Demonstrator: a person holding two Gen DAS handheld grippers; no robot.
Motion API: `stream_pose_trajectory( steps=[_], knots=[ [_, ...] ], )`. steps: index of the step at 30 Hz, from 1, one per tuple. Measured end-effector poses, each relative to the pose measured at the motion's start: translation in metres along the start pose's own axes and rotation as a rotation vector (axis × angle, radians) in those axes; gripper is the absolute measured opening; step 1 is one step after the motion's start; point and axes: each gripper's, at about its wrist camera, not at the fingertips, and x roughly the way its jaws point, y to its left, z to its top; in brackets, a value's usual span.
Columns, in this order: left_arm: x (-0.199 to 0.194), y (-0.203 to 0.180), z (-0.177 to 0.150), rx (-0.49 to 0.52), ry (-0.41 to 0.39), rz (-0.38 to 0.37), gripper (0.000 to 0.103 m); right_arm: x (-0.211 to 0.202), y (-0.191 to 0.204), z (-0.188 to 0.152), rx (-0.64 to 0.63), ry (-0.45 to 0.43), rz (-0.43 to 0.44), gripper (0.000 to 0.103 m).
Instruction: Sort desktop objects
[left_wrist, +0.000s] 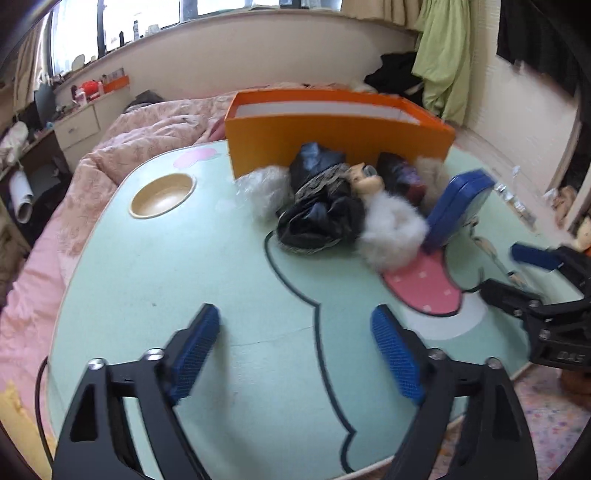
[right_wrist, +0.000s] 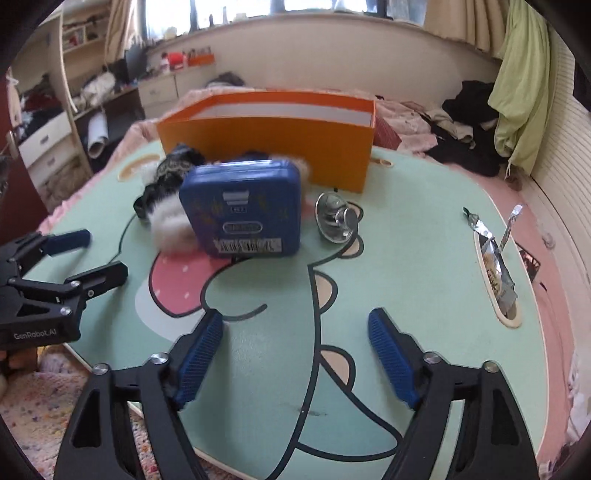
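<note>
green table (right_wrist: 406, 258), blue tin (right_wrist: 240, 210), orange box (right_wrist: 273, 147)

Left gripper (left_wrist: 295, 332): hovered low over the near edge, jaws spread wide, blue pads (left_wrist: 197, 350) empty, nothing between them. Right gripper (right_wrist: 295, 334): likewise splayed wide and empty, level with its partner, pointed forward. Both side by side, apart, neither touching the other.

My right hand-held gripper (right_wrist: 295, 354) hangs spread over the counter (right_wrist: 406, 258), holding nothing. Blue tin (right_wrist: 242, 212) leans ahead; orange box (right_wrist: 273, 136) beyond; left hand-held gripper (right_wrist: 96, 254) at left.
</note>
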Motion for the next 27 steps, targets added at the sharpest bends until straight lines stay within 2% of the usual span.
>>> stream_pose_trajectory(
  steps=[1,2,27],
  knots=[
    [0.0025,0.0017,0.0003,-0.004,0.011,-0.01,0.103,0.0018,0.0004,-0.0005,-0.005,0.007,0.006,0.093],
    [0.0024,0.0026,-0.0001,-0.003,0.004,-0.012,0.103,0.0045,0.0004,-0.0012,-0.009,0.019,0.009,0.103],
    [0.0042,0.0049,-0.0002,0.002,-0.011,-0.015,0.103,0.0022,0.0016,0.0026,-0.016,0.027,0.017,0.103]
  ],
)
